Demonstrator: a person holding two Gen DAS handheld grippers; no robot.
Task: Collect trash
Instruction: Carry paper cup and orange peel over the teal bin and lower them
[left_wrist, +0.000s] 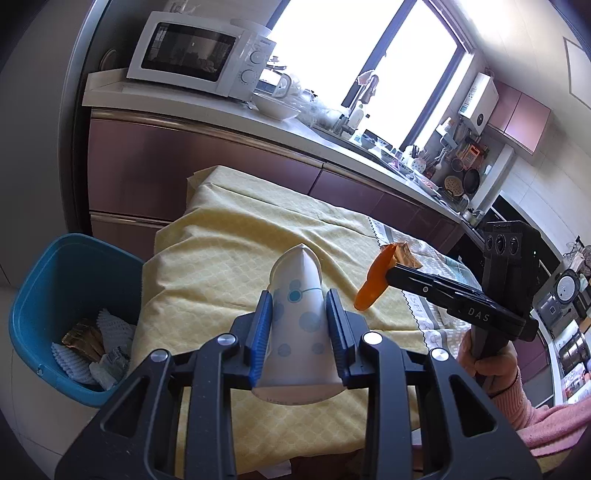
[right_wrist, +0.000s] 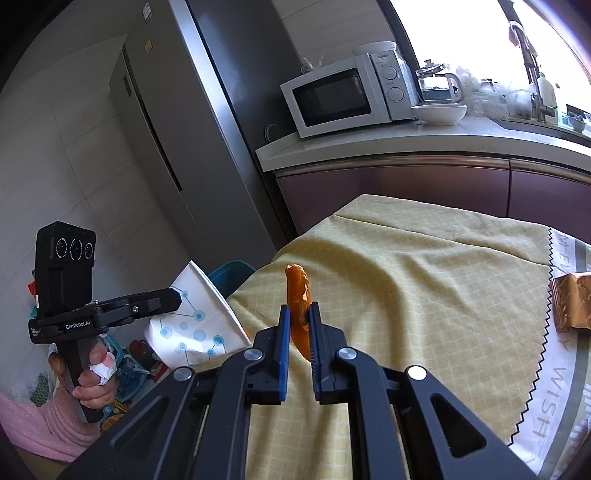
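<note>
Trash in both claws, mid-carry toward the bin; nothing dropped yet.

Left claw (left_wrist: 298, 328) is clamped on a crushed paper cup (left_wrist: 295, 317), white with blue dots, held above the yellow-clothed surface (left_wrist: 229, 236); my right claw (right_wrist: 297, 332) is pinched on an orange peel strip (right_wrist: 297, 295), also above the cloth; blue bin (left_wrist: 48, 280) sits on the floor just beside the surface's left end, already holding wrappers and white foam netting; I'd judge this the transport step, drop not yet done; next move: swing left claw out over the bin opening, spread the jaws, then bring the peel across the same way; risk is the thin peel slipping; a gold-brown wrapper (right_wrist: 570, 301) lies on the surface, likely the next pick.
</note>
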